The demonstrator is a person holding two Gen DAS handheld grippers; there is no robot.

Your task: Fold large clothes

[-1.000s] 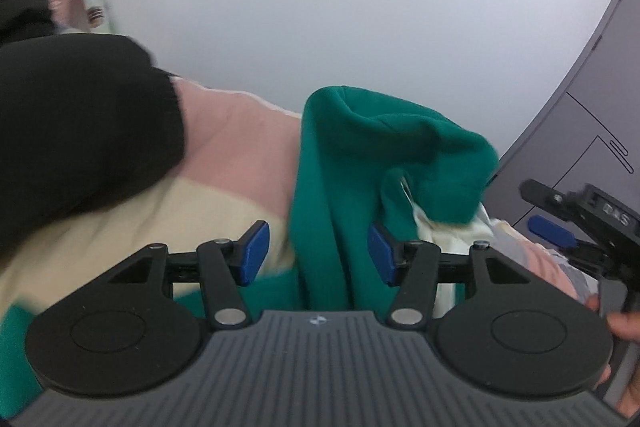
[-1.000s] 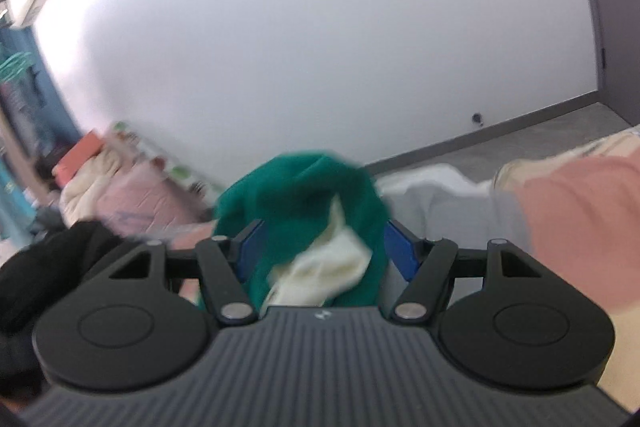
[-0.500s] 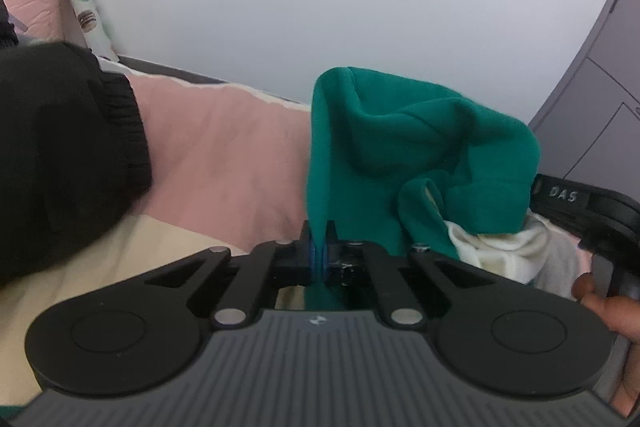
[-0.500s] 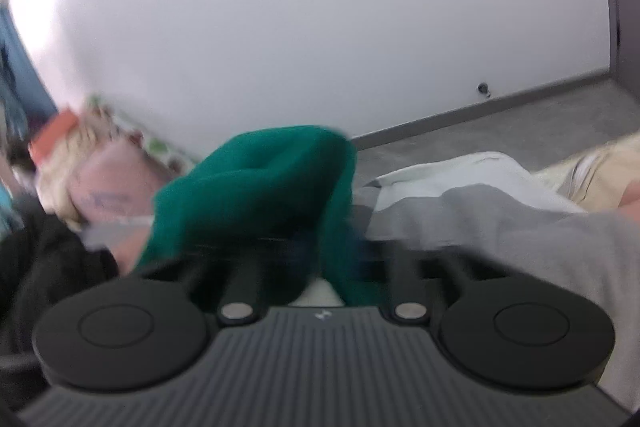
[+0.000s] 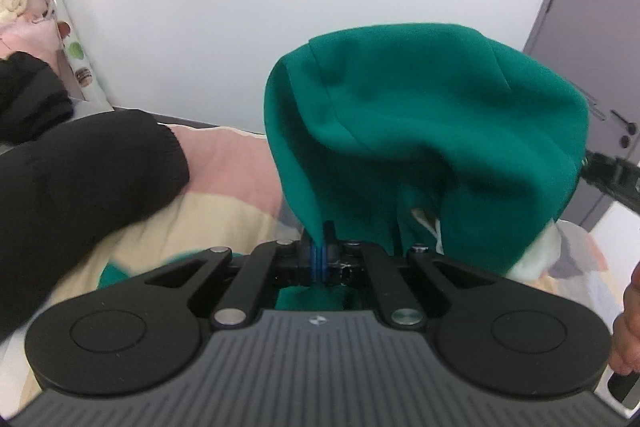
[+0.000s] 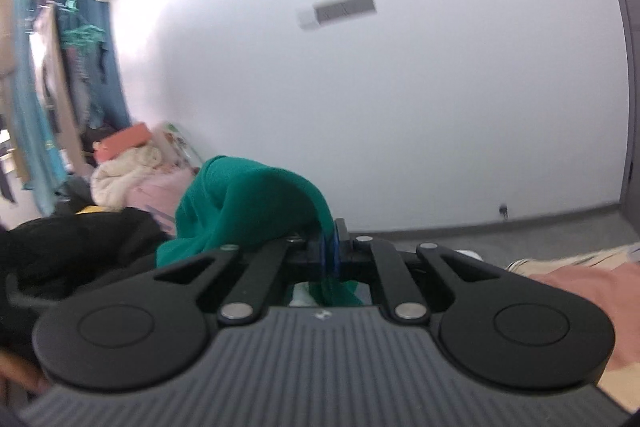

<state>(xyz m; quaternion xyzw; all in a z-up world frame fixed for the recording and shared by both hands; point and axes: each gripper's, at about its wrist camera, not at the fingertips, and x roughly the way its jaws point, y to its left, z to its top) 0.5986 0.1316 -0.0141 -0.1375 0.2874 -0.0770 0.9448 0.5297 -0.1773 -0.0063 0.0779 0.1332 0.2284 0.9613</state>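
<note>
I see my left tool [image 5: 320, 259] closed tight on an edge of the green sweatshirt [image 5: 420, 131], the blue pads pinching the fabric. My right tool [image 6: 330, 253] is also clamped on the same green sweatshirt [image 6: 248, 203]. The garment hangs bunched between both tools, raised above the bed [image 5: 224, 179] with its pink and cream cover. A black garment [image 5: 80, 179] lies on the bed at the left.

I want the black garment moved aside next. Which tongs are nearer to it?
Left, probably. The black garment lies just beside the left tongs; the right tongs sit farther off. Both clamp the green garment.
</note>
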